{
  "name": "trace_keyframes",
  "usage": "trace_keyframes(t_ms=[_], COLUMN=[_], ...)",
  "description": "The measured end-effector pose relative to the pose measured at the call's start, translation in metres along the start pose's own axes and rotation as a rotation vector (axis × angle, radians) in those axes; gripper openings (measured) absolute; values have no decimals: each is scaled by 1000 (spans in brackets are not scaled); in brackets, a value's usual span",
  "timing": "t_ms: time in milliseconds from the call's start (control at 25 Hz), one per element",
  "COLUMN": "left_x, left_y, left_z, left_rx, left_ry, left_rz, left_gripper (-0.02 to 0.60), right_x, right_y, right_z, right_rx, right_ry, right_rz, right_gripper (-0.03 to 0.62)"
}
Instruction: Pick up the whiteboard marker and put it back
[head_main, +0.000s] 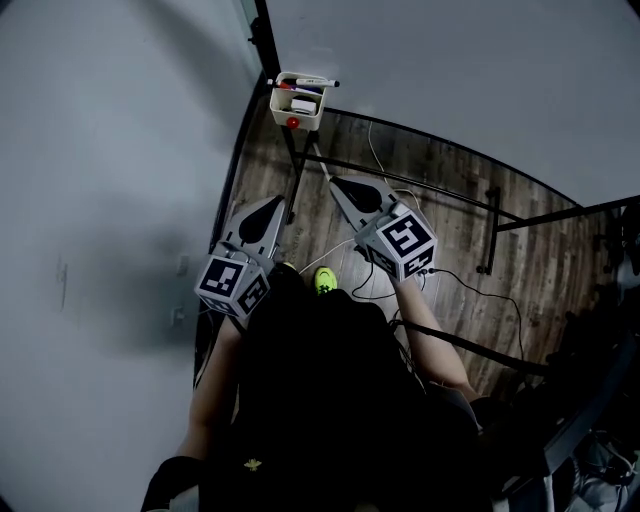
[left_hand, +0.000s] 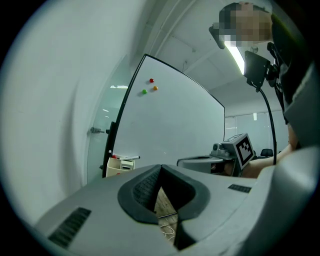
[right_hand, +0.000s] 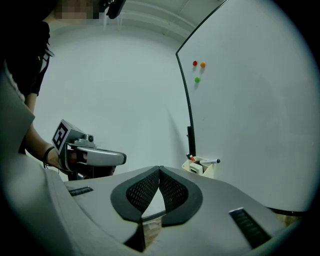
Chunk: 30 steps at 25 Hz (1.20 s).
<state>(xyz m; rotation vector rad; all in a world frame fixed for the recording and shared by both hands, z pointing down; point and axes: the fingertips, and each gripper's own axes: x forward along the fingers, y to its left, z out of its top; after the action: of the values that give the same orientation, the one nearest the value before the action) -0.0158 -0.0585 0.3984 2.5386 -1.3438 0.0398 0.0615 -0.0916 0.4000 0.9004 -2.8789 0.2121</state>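
Observation:
A whiteboard marker (head_main: 312, 82) lies across the top of a cream holder box (head_main: 297, 108) fixed at the whiteboard's lower corner. It has a white body and a dark cap. Both views from the grippers show the marker (left_hand: 128, 158) (right_hand: 210, 161) on the holder (left_hand: 119, 166) (right_hand: 202, 168), well ahead of the jaws. My left gripper (head_main: 269, 205) (left_hand: 160, 168) is shut and empty, and points toward the holder. My right gripper (head_main: 341, 185) (right_hand: 159, 170) is beside it, also shut with nothing held. Each gripper shows in the other's view: the right gripper (left_hand: 184, 161) and the left gripper (right_hand: 121, 158).
The whiteboard (head_main: 450, 80) stands on a black frame whose legs (head_main: 420, 175) cross the wooden floor. Three small magnets (left_hand: 151, 85) (right_hand: 197, 70) sit on the board. A pale wall (head_main: 110, 200) is at the left. Cables (head_main: 470, 290) trail on the floor, and a yellow-green shoe (head_main: 325, 280) is below me.

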Motion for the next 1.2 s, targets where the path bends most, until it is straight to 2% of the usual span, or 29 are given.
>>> trace_keyframes(t_ms=[200,640,920,1200], left_x=[13,52,72,83], left_y=[5,35,66,96], left_z=[2,3,10,7], left_rx=[9,9,-7,-34], left_ry=[1,32,45,83], left_rz=[-8,-89,-110,-120], left_gripper=[32,32,32,32], right_x=[9,44,76,106], right_y=[-13,-65,-100,-134], right_z=[3,10,7,3], right_rx=[-14,-66,-50,-54], right_ry=[-6,7,35,66], right_rz=[-6,-115,-162,-194], right_gripper=[-9,-3,40,140])
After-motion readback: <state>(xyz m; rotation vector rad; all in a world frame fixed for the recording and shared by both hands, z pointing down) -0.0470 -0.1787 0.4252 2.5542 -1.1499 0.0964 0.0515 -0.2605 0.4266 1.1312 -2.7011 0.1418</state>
